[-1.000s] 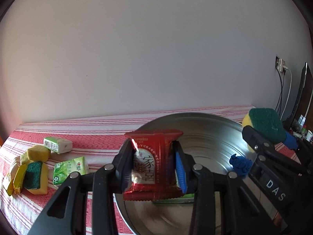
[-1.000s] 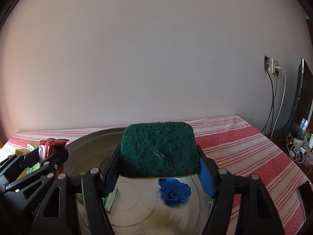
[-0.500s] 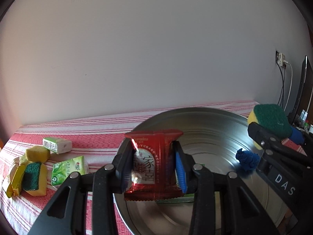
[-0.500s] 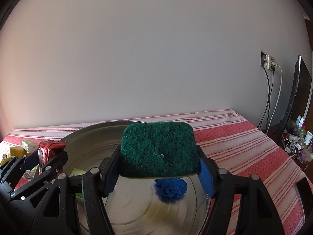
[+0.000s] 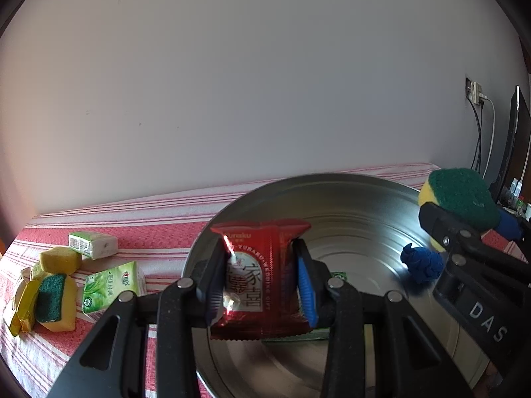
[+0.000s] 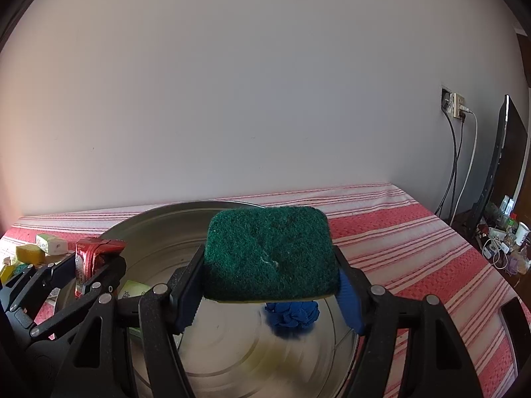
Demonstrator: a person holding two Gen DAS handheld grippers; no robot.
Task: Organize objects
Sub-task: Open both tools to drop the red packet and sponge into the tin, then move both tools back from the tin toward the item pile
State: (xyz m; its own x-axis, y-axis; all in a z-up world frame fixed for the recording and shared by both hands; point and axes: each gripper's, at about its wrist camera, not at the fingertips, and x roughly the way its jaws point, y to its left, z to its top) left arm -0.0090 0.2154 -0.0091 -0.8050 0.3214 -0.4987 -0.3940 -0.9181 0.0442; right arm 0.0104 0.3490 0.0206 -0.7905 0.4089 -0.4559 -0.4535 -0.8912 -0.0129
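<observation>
My left gripper [image 5: 262, 282] is shut on a red snack packet [image 5: 259, 265] and holds it above the near left part of a large steel basin [image 5: 348, 199]. My right gripper [image 6: 268, 285] is shut on a green-and-yellow sponge [image 6: 268, 252] over the same basin [image 6: 159, 232]. The sponge also shows at the right of the left wrist view [image 5: 461, 195]. A blue crumpled cloth [image 5: 421, 263] lies in the basin, seen under the sponge in the right wrist view [image 6: 292, 315]. A green packet [image 6: 132, 290] lies in the basin, mostly hidden.
On the red striped tablecloth [image 5: 149, 232] left of the basin lie a green tea carton [image 5: 111, 287], a white-green box [image 5: 93, 243], yellow sponges [image 5: 58, 293] and a gold packet [image 5: 21, 305]. A wall socket with cables [image 6: 456, 106] and a monitor [image 6: 504, 152] stand at right.
Both grippers have drifted a little over the basin, each still holding its object. The blue cloth and basin appear shifted in view.
</observation>
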